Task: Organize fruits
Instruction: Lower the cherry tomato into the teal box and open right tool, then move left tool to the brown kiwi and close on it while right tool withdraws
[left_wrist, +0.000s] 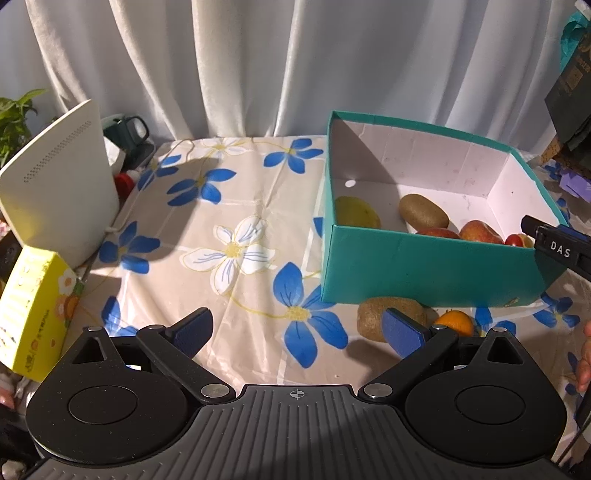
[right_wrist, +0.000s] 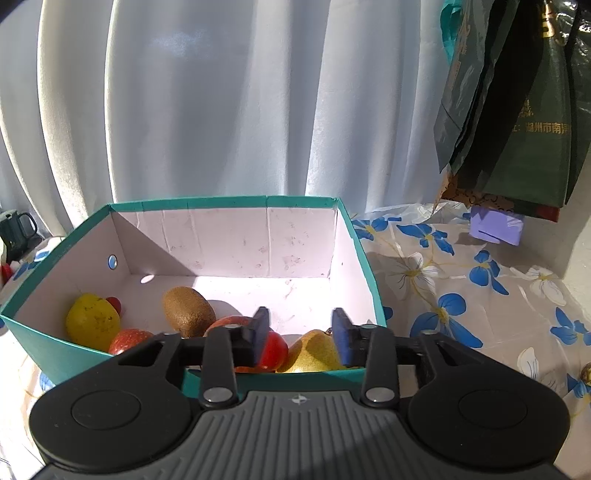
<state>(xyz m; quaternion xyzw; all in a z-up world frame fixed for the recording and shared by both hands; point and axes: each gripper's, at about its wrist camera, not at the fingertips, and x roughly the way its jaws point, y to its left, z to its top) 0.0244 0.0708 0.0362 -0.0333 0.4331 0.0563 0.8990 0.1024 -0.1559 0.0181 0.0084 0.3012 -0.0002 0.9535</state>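
Note:
A teal box (left_wrist: 424, 258) (right_wrist: 229, 201) with a white inside stands on the flowered tablecloth. It holds a lemon (right_wrist: 92, 321), a kiwi (right_wrist: 188, 312), red apples (right_wrist: 129, 341), a small tomato (right_wrist: 115, 303), a red tomato (right_wrist: 275, 350) and a pear (right_wrist: 314, 352). My right gripper (right_wrist: 301, 332) hangs open over the box's near edge, above the red tomato and the pear, with nothing between its pads. Outside the box, a second kiwi (left_wrist: 373, 317) and an orange (left_wrist: 456, 321) lie at its front wall. My left gripper (left_wrist: 297, 328) is open wide over the cloth, its right finger just in front of that kiwi.
A white appliance (left_wrist: 59, 192), a yellow carton (left_wrist: 33, 314) and a green mug (left_wrist: 129, 129) line the table's left side. Dark green bags (right_wrist: 517, 110) hang at the right over a purple box (right_wrist: 496, 223). A curtain closes off the back.

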